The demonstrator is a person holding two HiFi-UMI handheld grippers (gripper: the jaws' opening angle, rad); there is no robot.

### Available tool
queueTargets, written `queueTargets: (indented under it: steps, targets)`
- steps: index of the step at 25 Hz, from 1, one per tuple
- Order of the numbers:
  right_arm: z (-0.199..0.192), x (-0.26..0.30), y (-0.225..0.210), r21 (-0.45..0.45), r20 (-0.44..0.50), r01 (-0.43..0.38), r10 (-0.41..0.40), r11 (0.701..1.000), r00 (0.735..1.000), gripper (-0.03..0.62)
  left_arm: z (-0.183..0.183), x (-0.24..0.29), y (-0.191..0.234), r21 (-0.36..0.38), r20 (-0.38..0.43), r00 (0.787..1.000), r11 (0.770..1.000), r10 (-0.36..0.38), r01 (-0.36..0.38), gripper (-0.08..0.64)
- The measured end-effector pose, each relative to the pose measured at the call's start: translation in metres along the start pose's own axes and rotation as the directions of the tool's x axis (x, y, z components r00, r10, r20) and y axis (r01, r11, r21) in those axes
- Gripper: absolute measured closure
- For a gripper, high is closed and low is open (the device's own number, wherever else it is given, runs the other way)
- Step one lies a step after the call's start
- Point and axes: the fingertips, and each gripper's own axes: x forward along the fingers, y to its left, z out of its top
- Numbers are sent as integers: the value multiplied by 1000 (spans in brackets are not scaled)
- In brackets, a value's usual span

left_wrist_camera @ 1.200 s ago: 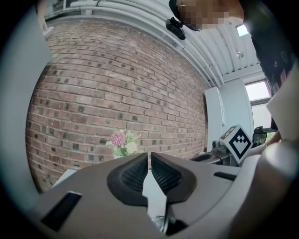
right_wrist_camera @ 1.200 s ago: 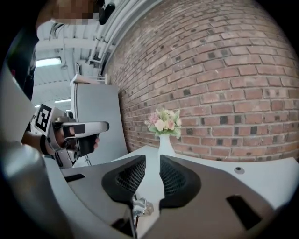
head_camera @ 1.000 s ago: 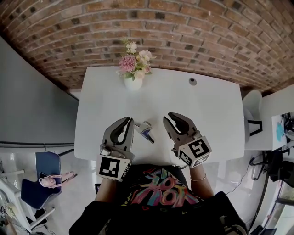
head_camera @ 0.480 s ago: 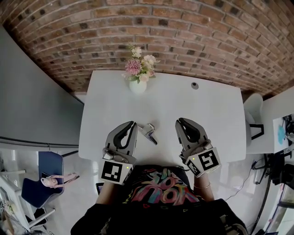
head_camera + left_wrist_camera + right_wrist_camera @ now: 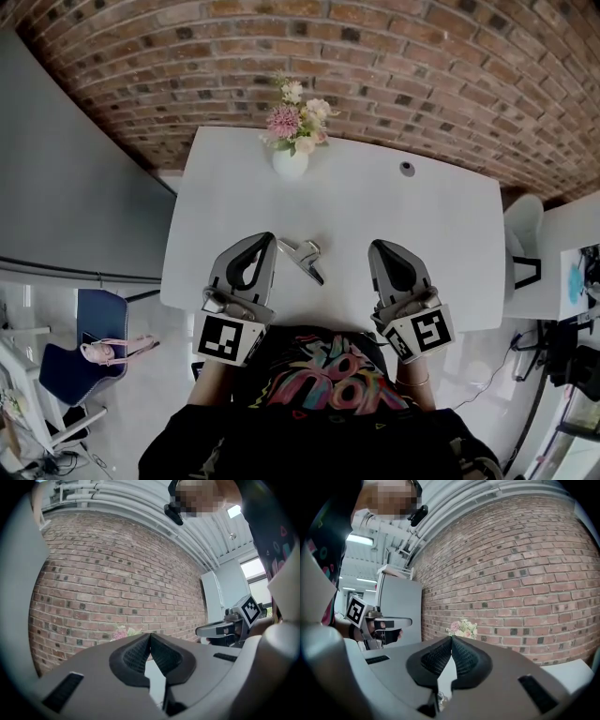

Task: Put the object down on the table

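Note:
A small silvery metal object (image 5: 305, 259) with a dark handle lies on the white table (image 5: 441, 234), between my two grippers and touching neither. My left gripper (image 5: 265, 241) is just left of it, jaws shut with nothing in them; in the left gripper view (image 5: 150, 635) the pads meet at the tip. My right gripper (image 5: 379, 247) is further off to the object's right, also shut and empty, its tips (image 5: 451, 638) pressed together. The object is hidden in both gripper views. Each gripper view shows the other gripper (image 5: 225, 629) (image 5: 389, 623) off to the side.
A white vase of pink and cream flowers (image 5: 292, 141) stands at the table's far edge, before a brick wall (image 5: 394, 84). A small round grey cap (image 5: 407, 169) sits at the far right. A blue chair (image 5: 94, 352) stands lower left, a white one (image 5: 520, 220) at right.
Both grippers have drawn back toward the table's near edge, the right one also shifting right. The metal object stays lying on the table between them.

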Motion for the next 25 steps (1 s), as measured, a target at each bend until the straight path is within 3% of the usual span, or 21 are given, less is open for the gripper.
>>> queueTargets:
  steps: [4, 7, 11, 25]
  targets:
    - [-9, -3, -3, -26, -38, -17, 16, 1000, 999, 575, -6, -2, 1, 35, -29, 1000, 999, -10, 11, 535]
    - [-1, 1, -2, -12, -4, -12, 12, 1000, 1000, 575, -1, 1, 2, 18, -2, 1000, 1000, 4, -4, 535]
    - [4, 5, -2, -1, 17, -14, 14, 1000, 1000, 575, -8, 1, 4, 32, -26, 1000, 999, -5, 6, 535]
    - [-19, 15, -2, 8, -57, -35, 36, 999, 998, 577, -14, 5, 16, 1, -29, 999, 999, -33, 33, 535]
